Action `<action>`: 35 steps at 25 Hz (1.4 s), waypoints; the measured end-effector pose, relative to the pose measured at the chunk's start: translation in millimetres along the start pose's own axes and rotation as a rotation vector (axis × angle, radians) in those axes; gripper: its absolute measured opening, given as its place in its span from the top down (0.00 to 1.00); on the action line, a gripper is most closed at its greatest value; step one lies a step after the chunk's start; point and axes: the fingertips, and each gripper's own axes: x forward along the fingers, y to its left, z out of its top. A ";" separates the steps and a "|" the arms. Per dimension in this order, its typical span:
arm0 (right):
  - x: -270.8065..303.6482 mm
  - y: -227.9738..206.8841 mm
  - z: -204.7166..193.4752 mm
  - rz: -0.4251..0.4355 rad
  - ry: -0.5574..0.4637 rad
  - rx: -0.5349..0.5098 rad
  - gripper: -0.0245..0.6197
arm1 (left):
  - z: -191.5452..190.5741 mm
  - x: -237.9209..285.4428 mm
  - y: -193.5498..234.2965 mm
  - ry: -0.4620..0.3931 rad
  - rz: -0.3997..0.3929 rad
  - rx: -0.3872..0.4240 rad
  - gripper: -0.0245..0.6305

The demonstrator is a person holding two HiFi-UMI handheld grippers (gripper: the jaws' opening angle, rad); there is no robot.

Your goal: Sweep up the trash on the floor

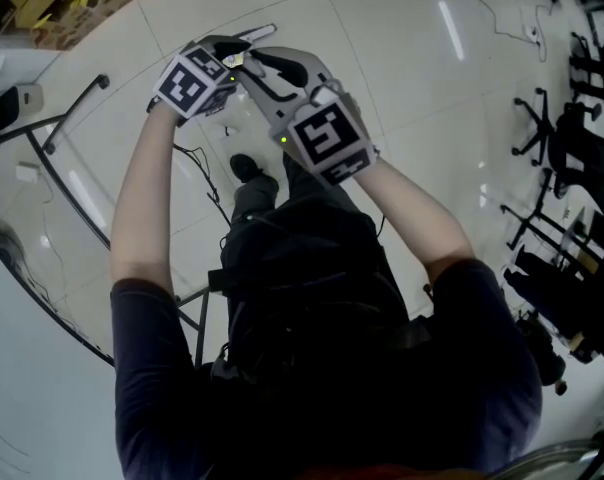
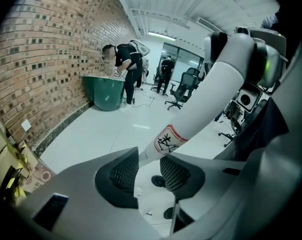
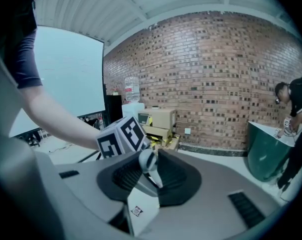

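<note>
A white broom pole [image 2: 201,104] with a red-ringed label [image 2: 167,141] runs up between both grippers. In the head view both are raised close together in front of the person, over the glossy white floor [image 1: 412,58]. The pole passes between the jaws of my left gripper [image 2: 148,171] [image 1: 232,53], and floor and shoes show through the gap below it. In the right gripper view the pole's rounded top [image 3: 147,161] sits between the jaws of my right gripper [image 3: 147,176] [image 1: 267,68], with space on either side. The broom head is hidden.
A green bin [image 2: 108,94] [image 3: 266,149] stands by the brick wall [image 3: 216,74], with people bent over it. Office chairs [image 1: 542,128] [image 2: 183,91] stand at the right, cardboard boxes [image 3: 158,121] by the wall, and a black metal frame [image 1: 52,168] with cables at the left.
</note>
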 end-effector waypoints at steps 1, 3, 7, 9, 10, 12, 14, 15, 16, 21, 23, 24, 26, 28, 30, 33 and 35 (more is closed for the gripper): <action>-0.2 5.3 0.0 0.005 -0.001 0.001 0.79 | -3.4 -2.8 -2.3 0.007 -0.001 0.000 0.77; -1.1 15.6 0.1 0.012 -0.002 0.009 0.79 | -11.0 -8.6 -7.1 0.022 -0.006 -0.001 0.77; -4.7 32.1 1.5 0.012 0.001 0.053 0.79 | -23.5 -20.1 -17.5 0.042 -0.014 -0.005 0.77; -8.0 38.7 3.2 0.008 -0.003 0.073 0.79 | -26.2 -25.7 -24.1 0.044 -0.014 -0.004 0.77; -9.1 42.3 3.8 0.008 -0.005 0.078 0.79 | -28.6 -28.6 -26.6 0.048 -0.012 -0.002 0.77; -9.5 51.7 4.6 0.013 -0.008 0.080 0.79 | -35.1 -34.9 -32.1 0.055 -0.011 -0.003 0.77; -8.7 64.0 4.8 0.026 -0.008 0.079 0.79 | -45.5 -42.2 -34.3 0.064 0.005 -0.006 0.77; -7.9 70.2 4.7 0.033 -0.006 0.078 0.79 | -50.3 -45.7 -35.1 0.067 0.012 -0.008 0.77; -6.5 75.8 4.6 0.039 -0.005 0.076 0.79 | -53.5 -48.7 -37.2 0.064 0.010 -0.009 0.77; -1.5 96.4 4.0 0.054 -0.005 0.078 0.78 | -65.5 -61.2 -46.6 0.050 -0.004 -0.007 0.77; -1.1 102.7 4.7 0.064 0.003 0.070 0.78 | -69.5 -66.0 -48.5 0.048 -0.003 -0.010 0.77; -1.3 106.2 4.9 0.069 0.009 0.064 0.78 | -71.3 -68.3 -50.1 0.047 -0.004 -0.011 0.77; -1.1 115.1 5.3 0.079 0.015 0.055 0.78 | -77.4 -73.2 -54.1 0.047 -0.003 -0.015 0.77; 1.0 124.5 5.9 0.089 0.018 0.050 0.78 | -84.9 -78.7 -56.6 0.051 -0.002 -0.017 0.77; 4.0 132.8 6.4 0.104 0.022 0.043 0.78 | -91.8 -84.2 -57.6 0.058 -0.001 -0.014 0.77; 5.4 142.6 7.6 0.129 0.026 0.026 0.78 | -98.6 -90.9 -60.6 0.067 -0.001 -0.010 0.77; 5.9 147.1 8.4 0.138 0.027 0.022 0.78 | -101.6 -94.0 -62.0 0.068 0.001 -0.012 0.77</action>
